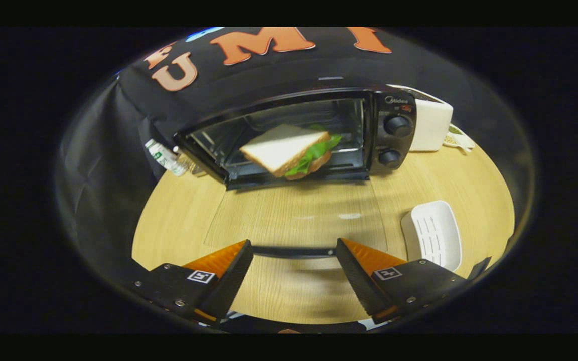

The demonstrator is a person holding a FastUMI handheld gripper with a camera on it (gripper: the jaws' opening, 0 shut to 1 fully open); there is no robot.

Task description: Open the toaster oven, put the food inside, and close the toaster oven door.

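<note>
Beyond your gripper [294, 260], the oven [299, 138] stands on the table [178, 220] with its glass door [296, 218] folded flat toward you. The sandwich [289, 149] sits in the oven's mouth, tilted, lettuce showing at its edge. Your fingers are spread wide with nothing between them, the door's handle [294, 252] running across just ahead of their tips. A white tray [432, 234] lies right of the door.

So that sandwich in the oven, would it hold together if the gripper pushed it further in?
Probably not well. The sandwich is loose layers, with lettuce sticking out under the bread, so a push may slide the top slice off. It looks soft and light, likely to squash under pressure. It sits on the toaster oven's rack, so it might snag. The gripper is open, well short of it.
</note>
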